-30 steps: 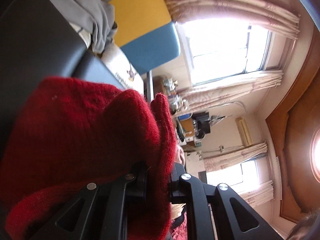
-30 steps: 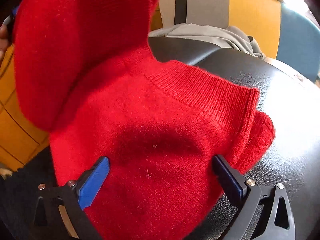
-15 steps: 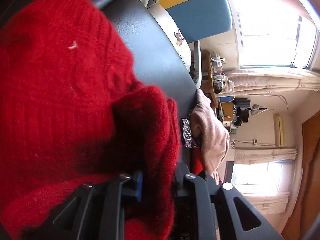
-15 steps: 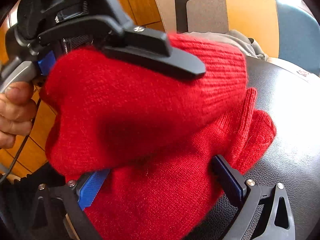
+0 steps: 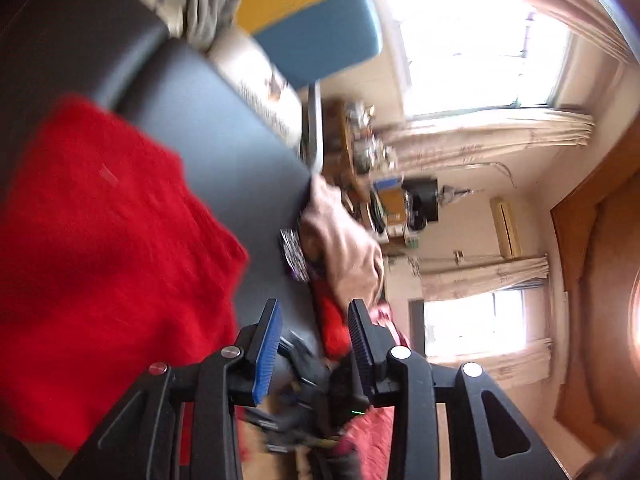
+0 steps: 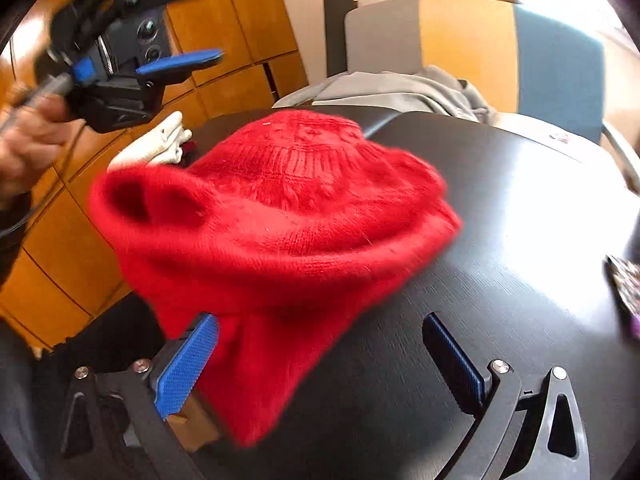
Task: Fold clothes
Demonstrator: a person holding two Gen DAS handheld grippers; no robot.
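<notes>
- The step in hand, as I judge it, is the release after a fold: the red sweater [image 6: 280, 232] lies bunched in a thick doubled heap on the black tabletop [image 6: 500, 216], one rounded fold hanging past the near-left edge.
- In the right wrist view the left gripper [image 6: 176, 60] hangs in the air at about 10 o'clock, clear of the knit and gripped by a hand [image 6: 28, 148]. Its jaws are opening with nothing between them.
- In its own view the left gripper [image 5: 312, 344] confirms this: the blue pads stand apart, and the sweater [image 5: 108, 264] lies off at 9 o'clock, not touching them.
- The right gripper [image 6: 320, 360] stands wide open and low at the near edge. Its left pad lies against the sweater's drooping edge at 7 o'clock, and the right pad is over bare tabletop, so it grasps nothing.
- The next move probably calls for squaring the heap: take the overhanging fold, draw it fully onto the tabletop and flatten the layers, or lift the bundle aside.
- The tabletop is dark and glossy, with window glare at 3 o'clock.
- A grey garment [image 6: 400, 88] lies at its far side at 12 o'clock, before a chair back [image 6: 472, 40] in grey, yellow and blue panels.
- Wooden panelling [image 6: 240, 20] fills the left; bright curtained windows [image 5: 480, 48] show in the left wrist view.
</notes>
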